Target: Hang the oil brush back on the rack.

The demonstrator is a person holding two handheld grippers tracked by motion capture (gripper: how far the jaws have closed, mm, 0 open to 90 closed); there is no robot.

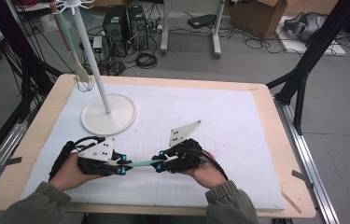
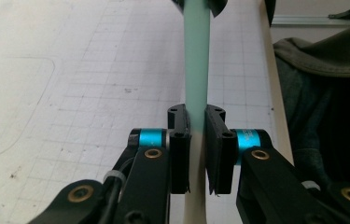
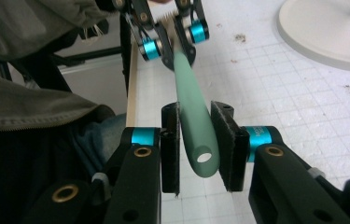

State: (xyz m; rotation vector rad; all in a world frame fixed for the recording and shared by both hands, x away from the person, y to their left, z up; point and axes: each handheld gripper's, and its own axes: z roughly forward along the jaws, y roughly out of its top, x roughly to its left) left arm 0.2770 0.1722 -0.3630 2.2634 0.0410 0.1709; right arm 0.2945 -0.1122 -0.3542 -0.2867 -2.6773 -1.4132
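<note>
A utensil with a pale green handle (image 1: 140, 163) is held level between both grippers, just above the white gridded mat (image 1: 219, 121) near the table's front edge. My left gripper (image 1: 122, 168) is shut on it where the green handle (image 2: 196, 60) meets a cream neck, and the pads (image 2: 180, 140) press both sides. My right gripper (image 1: 159, 166) is shut on the handle's far end (image 3: 196, 126), which has a hanging hole. The right gripper view looks along the handle to the left gripper (image 3: 172, 39). The utensil's working end is hidden behind the left jaws.
A white stand with a round base (image 1: 108, 114) and a tall pole rises at the mat's back left, with a whisk (image 1: 85, 84) and another long utensil hanging from its top. The wooden table edge (image 1: 280, 140) borders the mat. Sleeves and hands come in from the bottom.
</note>
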